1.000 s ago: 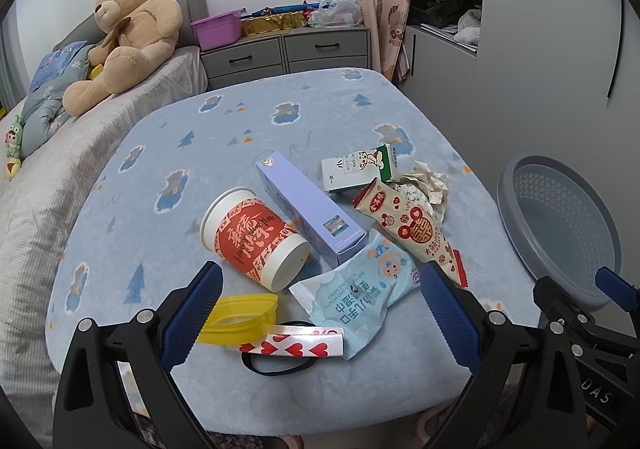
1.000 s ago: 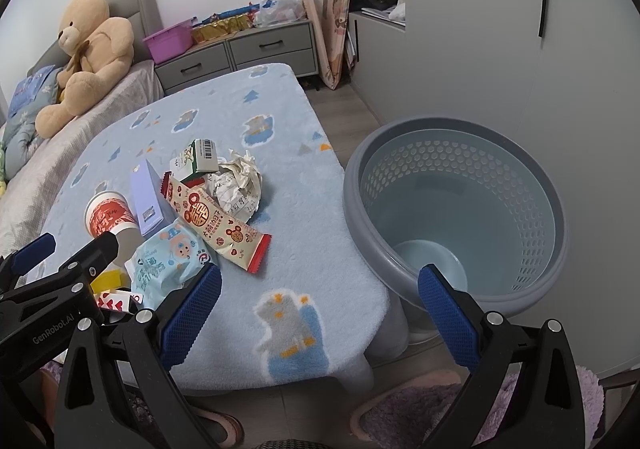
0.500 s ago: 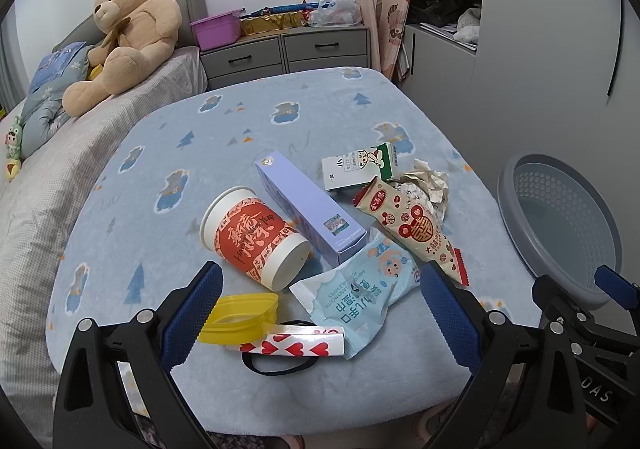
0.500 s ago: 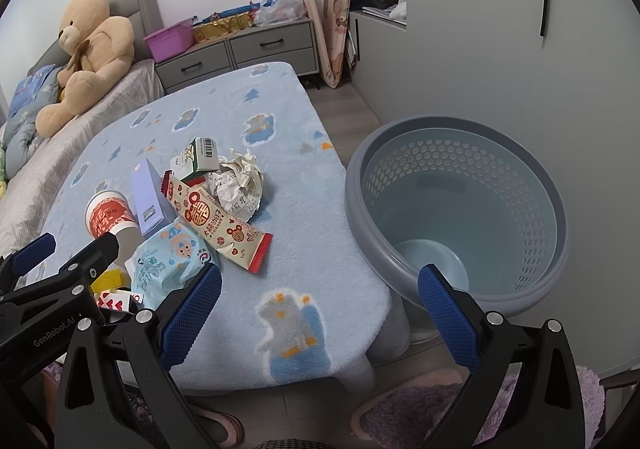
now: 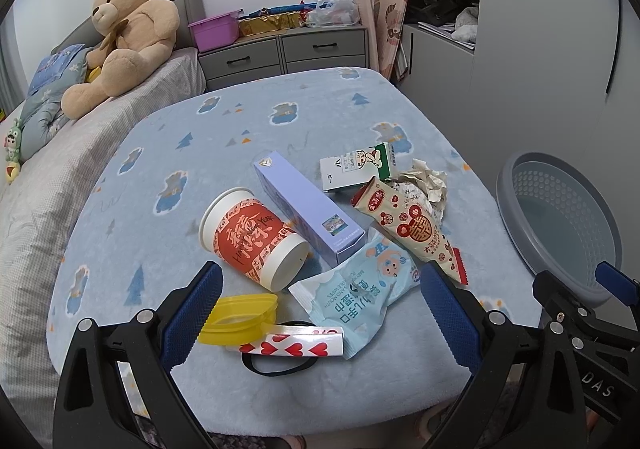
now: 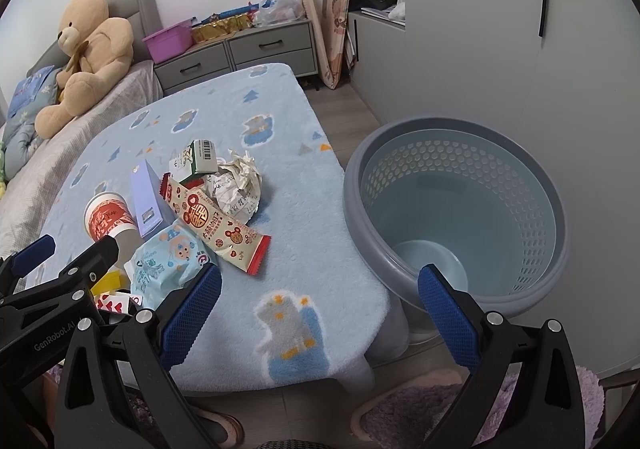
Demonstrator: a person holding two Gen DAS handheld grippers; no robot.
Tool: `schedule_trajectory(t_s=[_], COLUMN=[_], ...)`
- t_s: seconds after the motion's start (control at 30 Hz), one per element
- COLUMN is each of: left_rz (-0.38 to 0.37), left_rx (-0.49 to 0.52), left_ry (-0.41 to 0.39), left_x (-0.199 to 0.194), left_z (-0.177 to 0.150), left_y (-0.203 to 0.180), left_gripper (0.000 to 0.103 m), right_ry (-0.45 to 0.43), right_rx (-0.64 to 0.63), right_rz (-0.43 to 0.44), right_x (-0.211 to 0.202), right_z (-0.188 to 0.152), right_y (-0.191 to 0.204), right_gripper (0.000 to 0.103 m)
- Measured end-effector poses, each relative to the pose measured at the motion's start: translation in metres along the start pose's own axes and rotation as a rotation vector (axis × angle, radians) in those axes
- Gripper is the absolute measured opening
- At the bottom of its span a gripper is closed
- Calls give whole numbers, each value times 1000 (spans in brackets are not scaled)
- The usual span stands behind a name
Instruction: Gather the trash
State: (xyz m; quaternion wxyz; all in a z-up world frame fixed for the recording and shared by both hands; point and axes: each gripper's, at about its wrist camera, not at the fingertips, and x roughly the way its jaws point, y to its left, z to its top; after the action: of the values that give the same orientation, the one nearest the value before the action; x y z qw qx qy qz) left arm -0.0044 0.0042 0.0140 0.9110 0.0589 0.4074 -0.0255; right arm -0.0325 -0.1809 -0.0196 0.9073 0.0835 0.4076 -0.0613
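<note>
Trash lies on the blue table (image 5: 248, 137): a red paper cup (image 5: 252, 237) on its side, a purple box (image 5: 308, 213), a milk carton (image 5: 360, 167), crumpled paper (image 5: 426, 185), a red-patterned snack wrapper (image 5: 412, 225), a blue wipes pack (image 5: 360, 285), a yellow lid (image 5: 240, 313) and a heart-print strip (image 5: 292, 345). My left gripper (image 5: 316, 309) is open and empty, just above the near items. My right gripper (image 6: 320, 309) is open and empty over the table's near corner, beside the grey-blue perforated bin (image 6: 460, 217).
The bin (image 5: 560, 221) stands on the floor right of the table (image 6: 320, 249). A bed with a teddy bear (image 5: 124, 37) lies left. A grey dresser (image 5: 288, 49) stands behind. Slippers and a purple rug (image 6: 400, 409) lie near the table leg.
Almost nothing: the views have shifted very slightly and both grippers stay open.
</note>
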Motion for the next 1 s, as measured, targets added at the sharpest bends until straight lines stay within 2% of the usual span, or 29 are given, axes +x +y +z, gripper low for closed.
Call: schedule_trajectory(t_s=[1.0], left_rz=[3], left_rx=[5], left_ry=[5], left_x=[8], left_z=[-7], left_y=[-5], left_gripper=[95], right_ry=[9], right_rx=[0], right_rz=[14], right_x=[1], right_z=[-1], right_y=[1], right_gripper=[97])
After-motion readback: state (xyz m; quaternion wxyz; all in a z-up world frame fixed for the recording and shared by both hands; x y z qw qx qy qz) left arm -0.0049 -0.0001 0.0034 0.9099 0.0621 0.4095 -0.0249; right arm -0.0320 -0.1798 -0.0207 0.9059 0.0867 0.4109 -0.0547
